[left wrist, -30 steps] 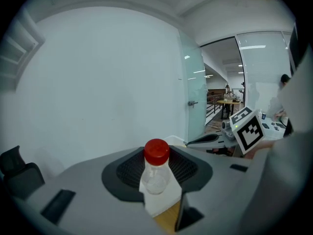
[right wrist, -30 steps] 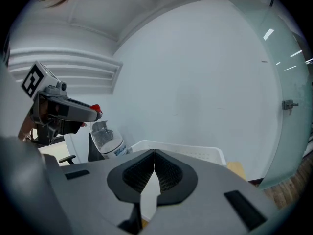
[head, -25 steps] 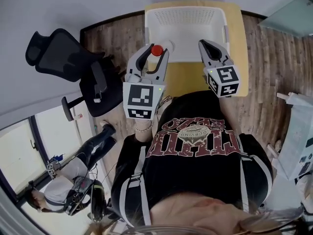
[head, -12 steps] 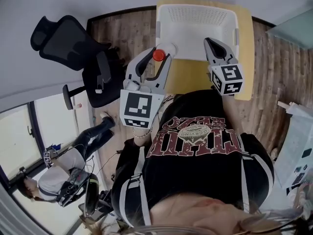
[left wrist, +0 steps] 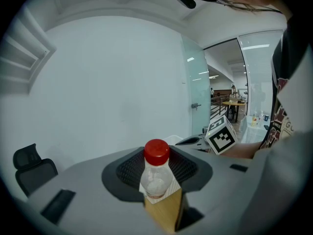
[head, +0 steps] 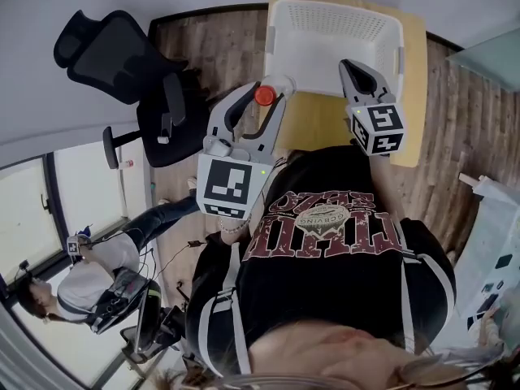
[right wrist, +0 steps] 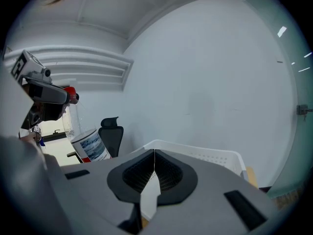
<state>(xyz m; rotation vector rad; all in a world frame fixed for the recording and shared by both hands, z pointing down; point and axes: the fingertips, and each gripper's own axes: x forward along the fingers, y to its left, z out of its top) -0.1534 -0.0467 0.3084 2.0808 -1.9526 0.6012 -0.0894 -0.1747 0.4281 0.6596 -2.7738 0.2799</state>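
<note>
Left gripper (head: 262, 97): I see its jaws closed partway onto a clear plastic bottle (left wrist: 156, 173), gripping it just under the red cap (left wrist: 157, 151).
Bottle position: it is held up off the wooden table (head: 317, 124), just beside the near left corner of the white basket (head: 333, 6). From the right gripper view, its labelled body hangs below the grip, slightly tilted.
Right gripper (right wrist: 154, 170): I see its 2 jaws pressed fully together with nothing between them. It is over the basket's near right edge.
Surroundings: 1 black office chair (head: 114, 51) stands left of the table, and another person (head: 89, 283) sits at the lower left.
</note>
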